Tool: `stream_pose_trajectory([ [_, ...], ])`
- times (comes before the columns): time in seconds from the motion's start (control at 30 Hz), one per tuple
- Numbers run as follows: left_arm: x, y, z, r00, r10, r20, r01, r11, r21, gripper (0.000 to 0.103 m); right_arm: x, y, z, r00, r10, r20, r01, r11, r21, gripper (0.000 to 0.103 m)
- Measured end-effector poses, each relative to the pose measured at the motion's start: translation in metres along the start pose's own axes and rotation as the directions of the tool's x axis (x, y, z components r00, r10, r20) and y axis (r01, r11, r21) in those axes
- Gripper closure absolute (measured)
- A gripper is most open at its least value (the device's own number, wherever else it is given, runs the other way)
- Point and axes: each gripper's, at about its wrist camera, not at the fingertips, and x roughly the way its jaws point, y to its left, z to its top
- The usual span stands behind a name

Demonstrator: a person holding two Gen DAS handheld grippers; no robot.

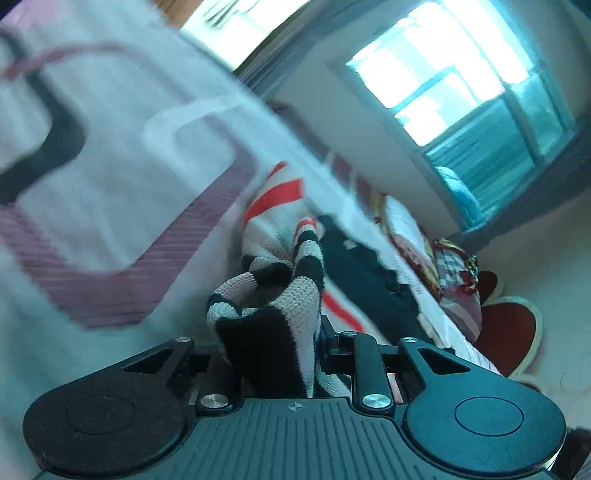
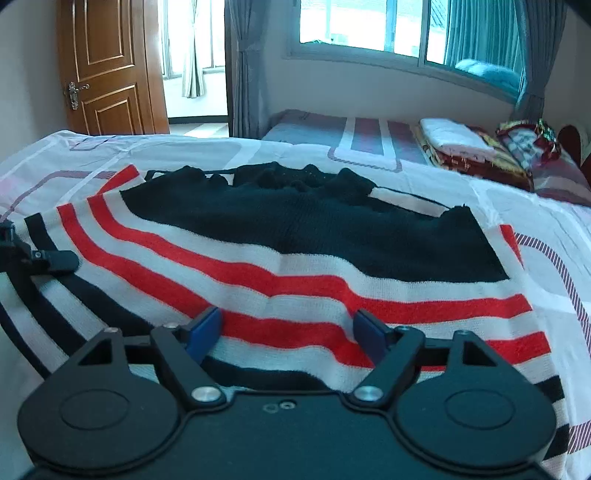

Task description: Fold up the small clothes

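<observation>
A knitted sweater (image 2: pixel 295 258) with a black top and red, white and black stripes lies spread on the bed. My right gripper (image 2: pixel 290 328) is open, its blue pads (image 2: pixel 207 326) just above the sweater's striped lower part. My left gripper (image 1: pixel 280 332) is shut on a black-and-white striped part of the sweater (image 1: pixel 273 302), bunched and lifted between its fingers; the fingertips are hidden by the cloth. The left gripper also shows at the left edge of the right wrist view (image 2: pixel 44 258), at the sweater's left side.
The bed sheet (image 2: pixel 554 229) is white with purple rectangles. Folded blankets and pillows (image 2: pixel 480 151) lie at the far right. A window (image 2: pixel 369 26), curtains and a wooden door (image 2: pixel 110 66) stand behind the bed.
</observation>
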Motion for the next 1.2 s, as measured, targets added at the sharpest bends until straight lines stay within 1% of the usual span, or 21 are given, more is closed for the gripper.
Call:
stream_pose_trajectory([
  [0.07, -0.004, -0.014, 0.004, 1.0, -0.025, 0.018, 0.024, 0.998, 0.061, 0.082, -0.001, -0.001, 0.002, 1.0, 0.004, -0.006, -0.004, 1.0, 0.0, 0.025],
  [0.13, -0.007, -0.033, 0.009, 0.996, -0.078, 0.031, 0.073, 0.989, 0.126, 0.082, -0.007, -0.004, 0.002, 1.0, 0.022, 0.007, -0.022, 0.999, 0.024, 0.024],
  [0.23, -0.002, -0.056, 0.013, 0.99, -0.143, 0.014, 0.138, 0.974, 0.18, 0.082, -0.018, -0.016, 0.002, 0.998, 0.035, 0.047, -0.04, 0.995, 0.091, 0.024],
  [0.3, 0.006, -0.072, 0.011, 0.984, -0.179, -0.01, 0.177, 0.961, 0.214, 0.082, -0.025, -0.029, 0.004, 0.997, 0.052, 0.064, -0.061, 0.987, 0.148, 0.024],
  [0.4, 0.017, -0.098, 0.002, 0.974, -0.219, -0.058, 0.227, 0.938, 0.263, 0.082, -0.032, -0.047, 0.006, 0.996, 0.06, 0.07, -0.073, 0.979, 0.193, 0.024],
  [0.47, 0.026, -0.116, -0.007, 0.963, -0.251, -0.102, 0.27, 0.917, 0.294, 0.082, -0.038, -0.058, 0.004, 0.996, 0.05, 0.073, -0.064, 0.975, 0.213, 0.024],
  [0.57, 0.037, -0.14, -0.024, 0.943, -0.282, -0.176, 0.326, 0.887, 0.326, 0.082, -0.049, -0.083, -0.001, 0.996, 0.033, 0.08, -0.054, 0.959, 0.277, 0.024],
  [0.63, 0.046, -0.154, -0.038, 0.93, -0.289, -0.228, 0.355, 0.87, 0.343, 0.082, -0.055, -0.098, -0.005, 0.997, 0.014, 0.08, -0.038, 0.95, 0.31, 0.024],
  [0.7, 0.051, -0.161, -0.05, 0.926, -0.278, -0.257, 0.359, 0.86, 0.362, 0.082, -0.06, -0.109, -0.009, 0.997, 0.002, 0.077, -0.028, 0.943, 0.331, 0.024],
  [0.77, 0.057, -0.163, -0.057, 0.93, -0.236, -0.28, 0.336, 0.856, 0.393, 0.082, -0.065, -0.116, -0.016, 0.997, -0.01, 0.074, -0.016, 0.94, 0.342, 0.024],
  [0.83, 0.054, -0.169, -0.06, 0.937, -0.193, -0.291, 0.316, 0.825, 0.468, 0.082, -0.067, -0.121, -0.022, 0.998, -0.018, 0.061, -0.005, 0.937, 0.349, 0.024],
  [0.87, 0.049, -0.174, -0.062, 0.946, -0.166, -0.28, 0.295, 0.802, 0.52, 0.082, -0.066, -0.122, -0.024, 0.999, -0.017, 0.051, -0.002, 0.935, 0.355, 0.024],
  [0.9, 0.045, -0.179, -0.064, 0.95, -0.149, -0.274, 0.282, 0.786, 0.55, 0.081, -0.066, -0.125, -0.027, 0.999, -0.017, 0.043, 0.001, 0.932, 0.362, 0.024],
  [0.93, 0.04, -0.183, -0.063, 0.954, -0.131, -0.271, 0.27, 0.769, 0.579, 0.068, -0.069, -0.127, -0.03, 0.999, -0.017, 0.039, 0.002, 0.929, 0.369, 0.024],
  [0.97, 0.034, -0.185, -0.062, 0.954, -0.126, -0.274, 0.27, 0.762, 0.589, 0.058, -0.07, -0.128, -0.031, 0.999, -0.016, 0.038, 0.001, 0.926, 0.378, 0.024],
  [1.0, 0.032, -0.189, -0.059, 0.95, -0.131, -0.284, 0.281, 0.756, 0.591, 0.035, -0.071, -0.13, -0.031, 0.999, -0.011, 0.043, -0.007, 0.921, 0.39, 0.024],
  [1.03, 0.024, -0.193, -0.059, 0.948, -0.139, -0.287, 0.291, 0.747, 0.598, 0.022, -0.074, -0.131, -0.029, 0.999, -0.003, 0.05, -0.018, 0.916, 0.402, 0.023],
  [1.1, 0.007, -0.198, -0.062, 0.951, -0.137, -0.278, 0.289, 0.716, 0.636, 0.02, -0.078, -0.135, -0.026, 0.997, 0.017, 0.071, -0.045, 0.906, 0.422, 0.021],
  [1.13, -0.002, -0.199, -0.062, 0.949, -0.139, -0.284, 0.296, 0.705, 0.644, 0.02, -0.08, -0.136, -0.025, 0.996, 0.026, 0.08, -0.058, 0.901, 0.429, 0.018],
  [1.17, -0.009, -0.198, -0.06, 0.946, -0.149, -0.289, 0.306, 0.71, 0.635, 0.02, -0.082, -0.138, -0.023, 0.995, 0.034, 0.089, -0.07, 0.897, 0.437, 0.015],
  [1.2, -0.016, -0.198, -0.057, 0.946, -0.158, -0.284, 0.307, 0.721, 0.621, 0.02, -0.083, -0.139, -0.02, 0.994, 0.044, 0.096, -0.083, 0.892, 0.444, 0.014],
])
